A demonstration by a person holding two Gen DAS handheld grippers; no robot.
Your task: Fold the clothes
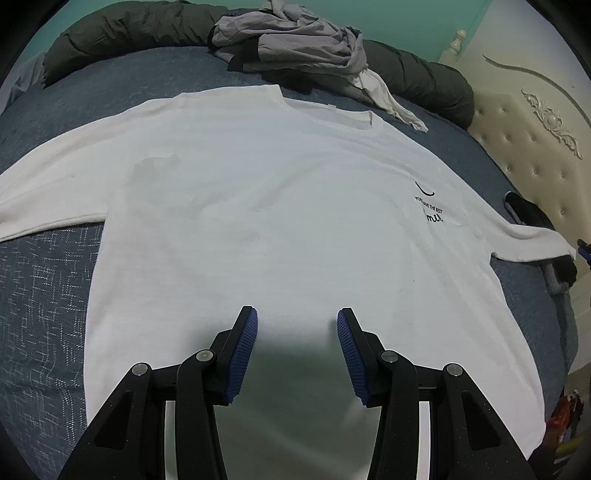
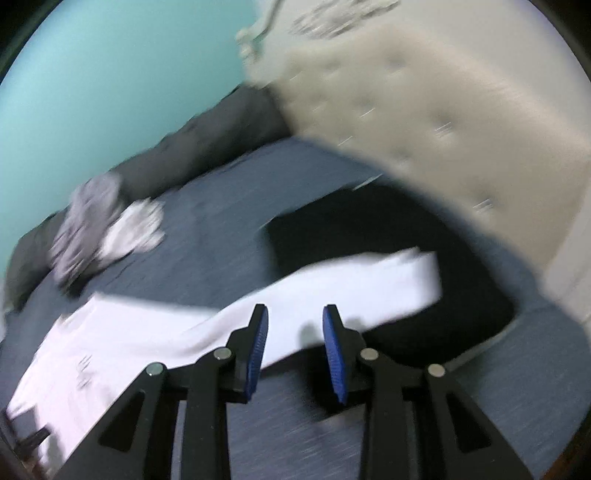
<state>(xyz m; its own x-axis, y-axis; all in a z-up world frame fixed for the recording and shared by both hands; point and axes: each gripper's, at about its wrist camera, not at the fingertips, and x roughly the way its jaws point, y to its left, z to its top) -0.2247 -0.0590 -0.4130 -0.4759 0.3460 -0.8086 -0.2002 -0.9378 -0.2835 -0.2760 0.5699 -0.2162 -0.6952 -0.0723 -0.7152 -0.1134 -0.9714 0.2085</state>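
A white long-sleeved shirt (image 1: 266,206) with small black lettering (image 1: 430,208) lies spread flat, front up, on a blue-grey bed (image 1: 44,302). My left gripper (image 1: 297,321) hovers over the shirt's lower middle, jaws apart, with nothing between the blue pads. In the blurred right wrist view the shirt's right sleeve (image 2: 354,291) stretches across the bed and onto a black item (image 2: 388,236). My right gripper (image 2: 295,317) sits just above that sleeve, jaws apart, nothing clamped between them.
A dark green padded quilt (image 1: 122,33) and a heap of grey clothes (image 1: 295,40) lie along the bed's far side. A cream tufted headboard (image 1: 532,147) stands at the right. A black item (image 1: 528,214) lies by the sleeve end.
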